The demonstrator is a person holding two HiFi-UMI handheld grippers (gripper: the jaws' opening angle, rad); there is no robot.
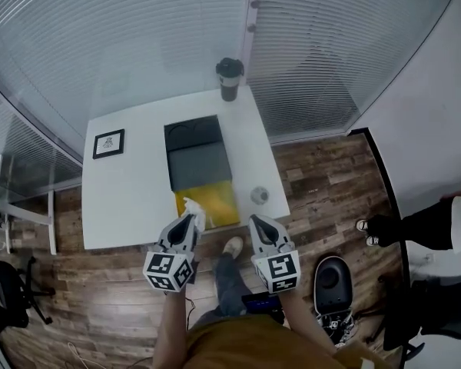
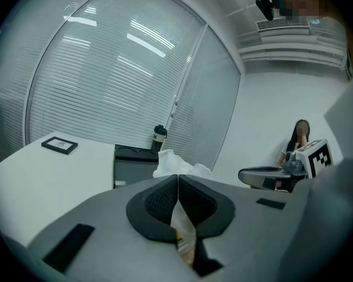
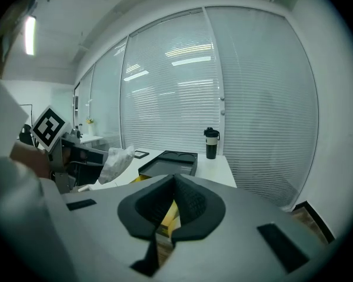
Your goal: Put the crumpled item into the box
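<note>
A white crumpled item (image 1: 194, 208) hangs over the near edge of the table, pinched in my left gripper (image 1: 190, 218), which is shut on it. In the left gripper view the item (image 2: 174, 164) bulges out above the closed jaws of that gripper (image 2: 177, 184). The box (image 1: 202, 167) lies just beyond it, black at the far end and yellow inside (image 1: 212, 199) at the near end. My right gripper (image 1: 256, 221) is shut on nothing, level with the left one and to the right of the box. From the right gripper (image 3: 175, 184) I see the item (image 3: 116, 163) and the box (image 3: 172, 163).
A dark travel mug (image 1: 230, 78) stands at the table's far edge behind the box. A framed picture (image 1: 108, 143) lies far left, a small round object (image 1: 260, 195) right of the box. A person's legs (image 1: 415, 225) and a bag (image 1: 334, 283) are at the right.
</note>
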